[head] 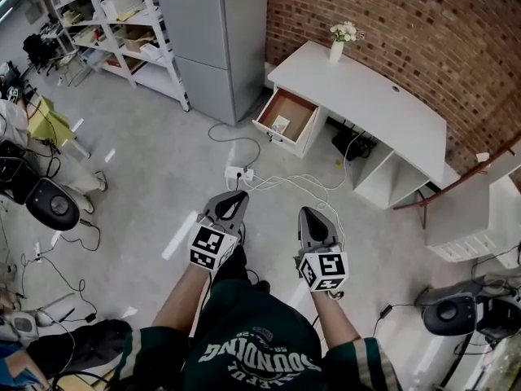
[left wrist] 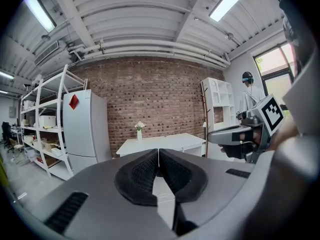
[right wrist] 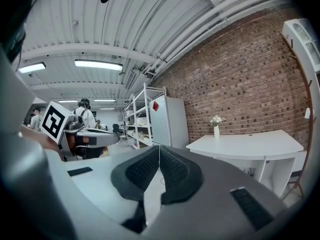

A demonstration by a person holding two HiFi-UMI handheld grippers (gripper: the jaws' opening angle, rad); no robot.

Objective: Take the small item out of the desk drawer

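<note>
standing off from the open desk drawer, both grippers shut and empty

head view, bearings taken from the grippers. the white desk (head: pixel 366 92) runs from twelve to two o'clock along the brick wall (head: pixel 407 23). its drawer (head: pixel 297 107) is pulled out at twelve o'clock, well apart from both grippers. the drawer interior is brown. one small item (head: pixel 280 125), pale and flat-looking, lies on the drawer floor toward the front panel; its kind cannot be told at this size.

other containers noted:
- vase (head: pixel 336 51), upright on the desk top at its left end, at one o'clock from the drawer, holding white flowers.
- open-fronted compartments (head: pixel 391 177) under the desk, between two and three o'clock.
- grey cabinet (head: pixel 216 39) at eleven o'clock, doors closed.
- shelving rack (head: pixel 159 43) between ten and eleven o'clock, carrying boxes (head: pixel 122 2).

a power strip (head: pixel 238 172) with white cables lies on the floor (head: pixel 155 153) between the grippers and the drawer.

left gripper (head: pixel 238 195): fingers pressed together tip to tip, nothing between them in the left gripper view. right gripper (head: pixel 309 212): fingers likewise closed on each other, nothing held. the two are held side by side, near each other but apart, both pointing toward the desk.
</note>
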